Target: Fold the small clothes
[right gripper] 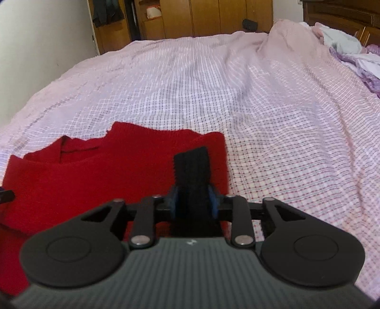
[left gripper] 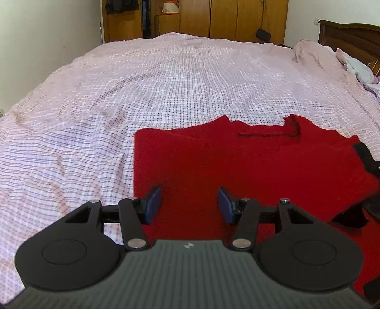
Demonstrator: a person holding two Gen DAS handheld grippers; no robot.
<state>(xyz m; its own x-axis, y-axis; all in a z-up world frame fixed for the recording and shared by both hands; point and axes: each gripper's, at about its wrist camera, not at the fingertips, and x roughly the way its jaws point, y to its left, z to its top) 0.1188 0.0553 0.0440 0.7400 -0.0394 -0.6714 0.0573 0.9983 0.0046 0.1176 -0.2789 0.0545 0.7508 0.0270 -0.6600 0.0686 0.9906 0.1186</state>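
A small red knitted sweater (left gripper: 237, 161) lies flat on the bed, its neckline (left gripper: 268, 129) toward the far side; it also shows in the right wrist view (right gripper: 95, 173). My left gripper (left gripper: 189, 204) is open and empty, hovering over the sweater's near left part. My right gripper (right gripper: 192, 202) is shut on a black ribbed cuff (right gripper: 192, 171) of the sweater, held over the sweater's right edge. The black cuff and the right gripper show at the right edge of the left wrist view (left gripper: 365, 159).
The bed is covered by a pink and white checked sheet (left gripper: 166, 90). Crumpled bedding and clothes (right gripper: 351, 52) lie at the far right by a dark wooden headboard (left gripper: 351, 33). Wooden wardrobes (left gripper: 213, 16) stand beyond the bed and a white wall (left gripper: 47, 35) on the left.
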